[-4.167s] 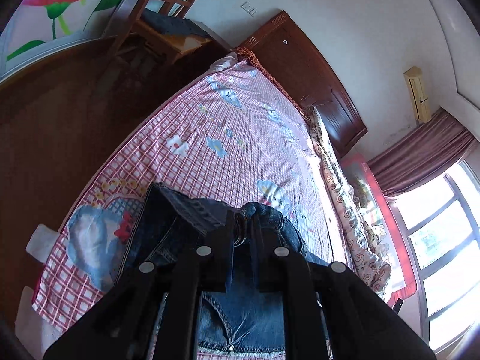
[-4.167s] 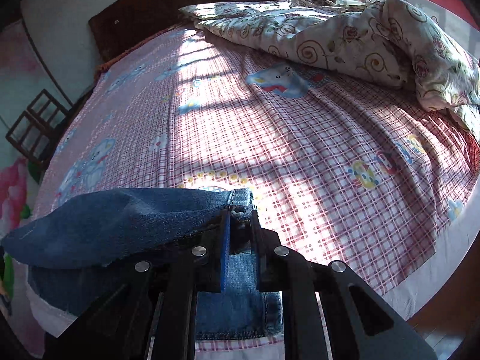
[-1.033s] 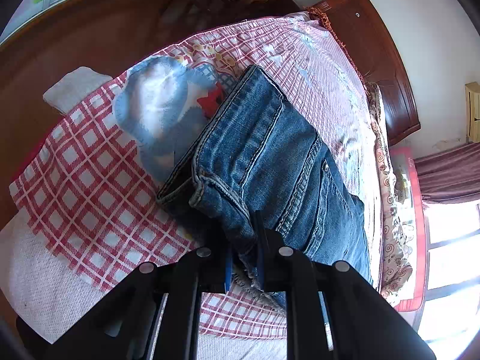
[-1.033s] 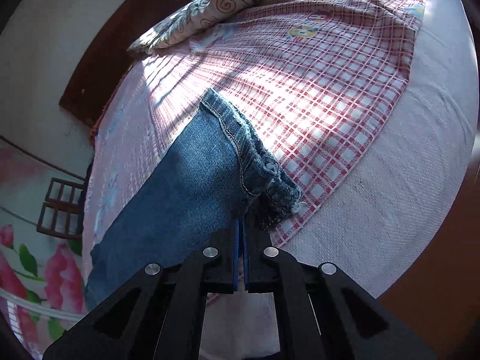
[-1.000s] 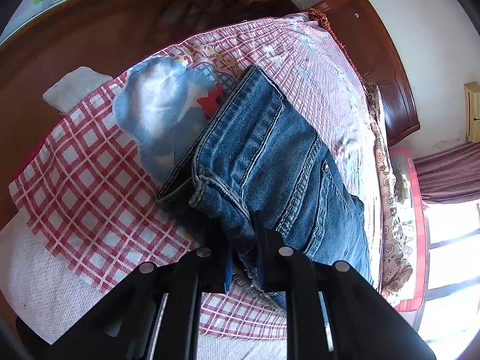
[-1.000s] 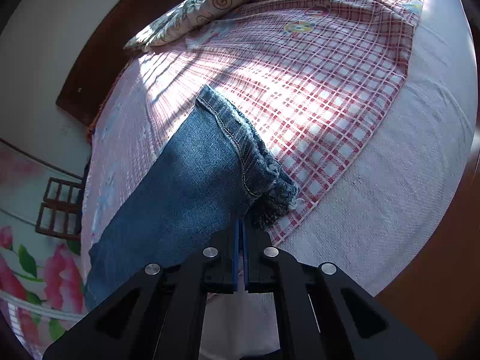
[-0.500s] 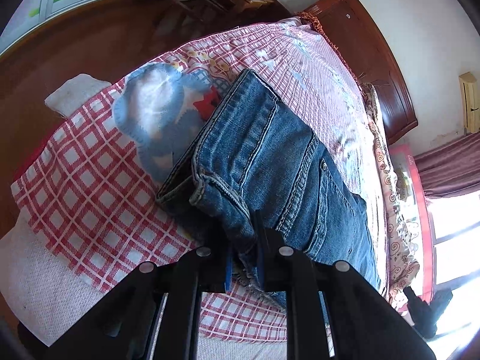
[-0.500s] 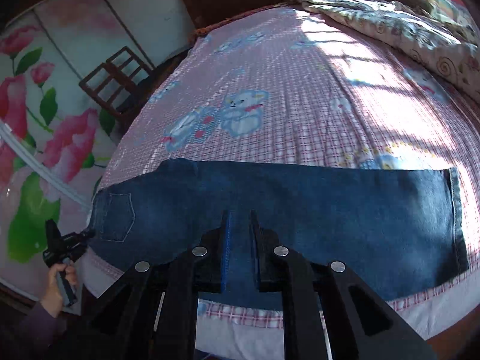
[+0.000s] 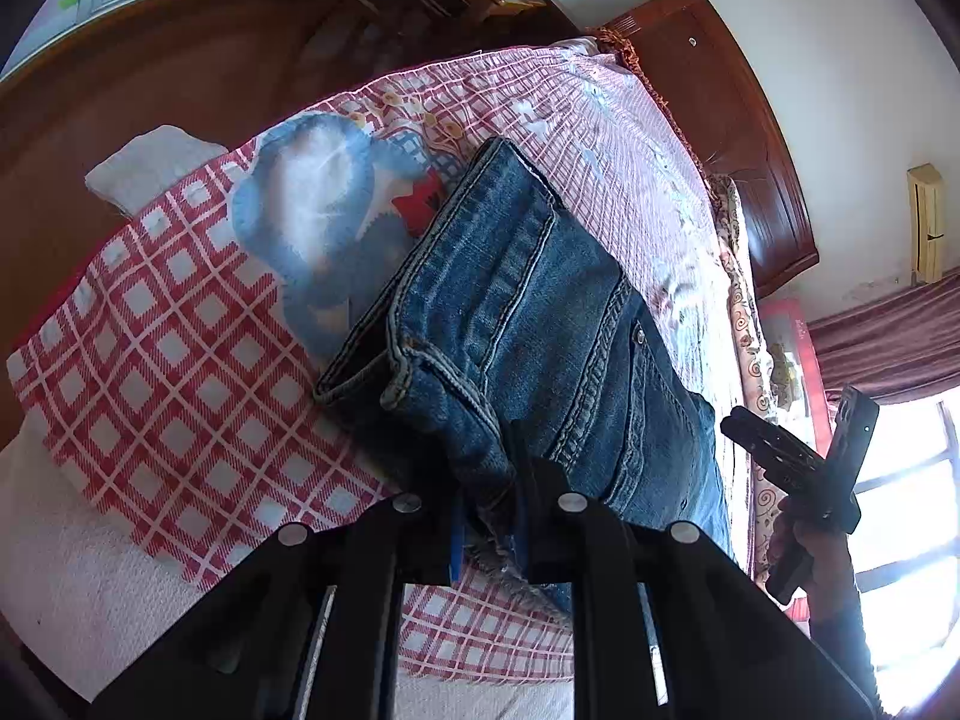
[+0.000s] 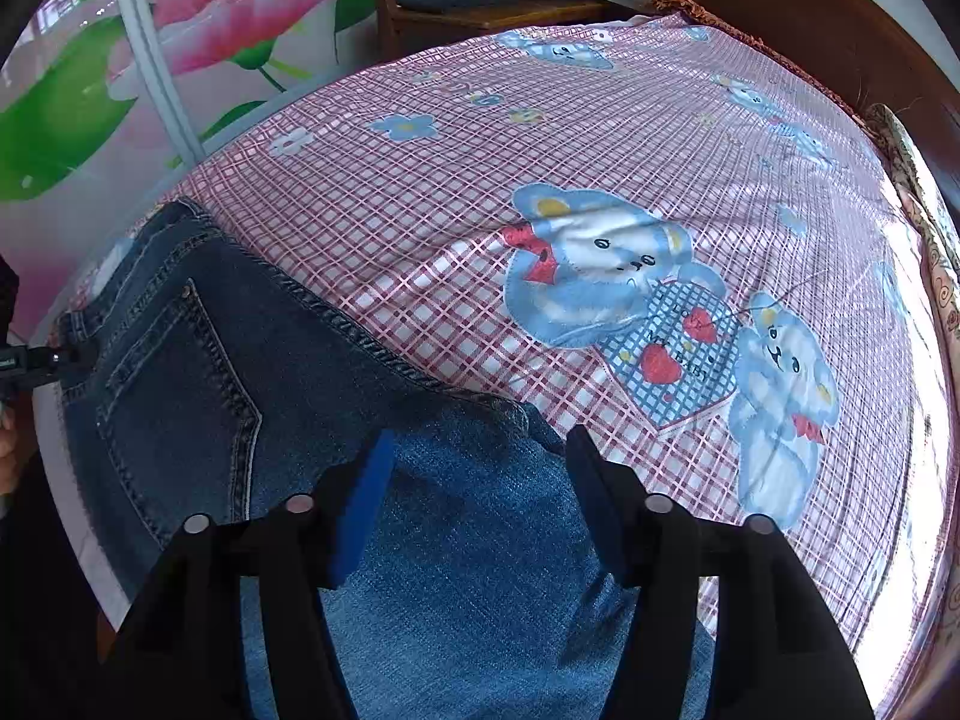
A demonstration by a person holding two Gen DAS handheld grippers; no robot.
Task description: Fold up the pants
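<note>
Blue denim jeans (image 9: 528,324) lie along the near edge of the bed (image 10: 600,138), on the pink checked sheet w/ blue bear prints. Left gripper (image 9: 487,525) is clamped tight on the waistband corner, fabric bunched btwn its jaws. Right gripper (image 10: 477,480) has just been opening; its jaws stand wide apart over the mid part of the jeans, pads not pressing on the cloth, holding nothing. In the left wrist view the right gripper (image 9: 798,468) shows at far right, near the window.

The jeans (image 10: 468,540) run past the right wrist view's bottom edge.
</note>
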